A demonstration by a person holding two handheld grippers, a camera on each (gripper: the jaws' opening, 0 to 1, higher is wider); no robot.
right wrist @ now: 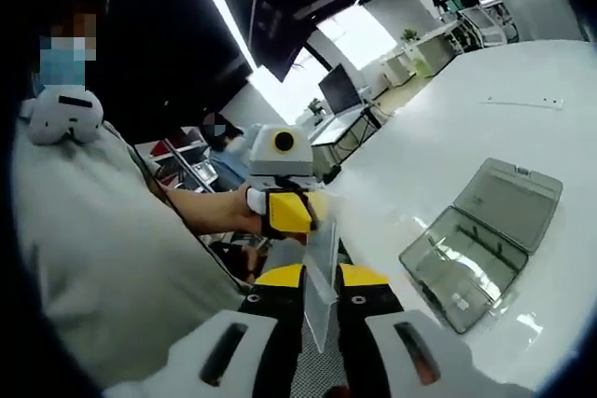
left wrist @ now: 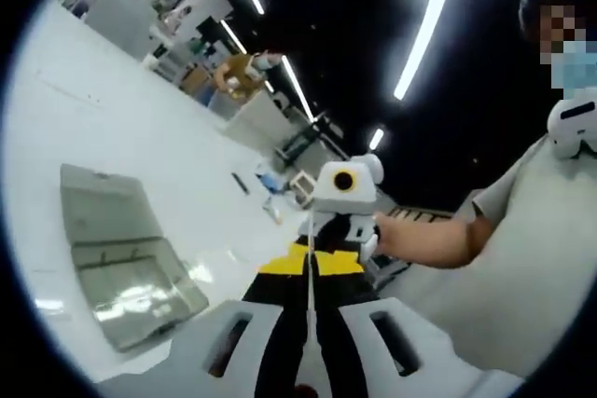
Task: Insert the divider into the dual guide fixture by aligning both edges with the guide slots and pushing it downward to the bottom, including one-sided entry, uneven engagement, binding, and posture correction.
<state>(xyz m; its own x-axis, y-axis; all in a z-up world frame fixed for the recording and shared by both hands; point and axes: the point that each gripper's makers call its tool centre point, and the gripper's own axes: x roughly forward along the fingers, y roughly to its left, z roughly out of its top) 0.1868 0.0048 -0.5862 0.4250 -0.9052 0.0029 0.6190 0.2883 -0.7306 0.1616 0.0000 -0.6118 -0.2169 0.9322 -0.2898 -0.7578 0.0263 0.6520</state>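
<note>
Both grippers pinch one clear divider between them: the right gripper clamps one end, the left gripper the other; its long axis runs gripper to gripper, edge-on, above the white table; one open clear case lies beside it.

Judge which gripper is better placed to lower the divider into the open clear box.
Probably either: the left gripper and right gripper both pinch the divider above the table, away from the open clear box.
</note>
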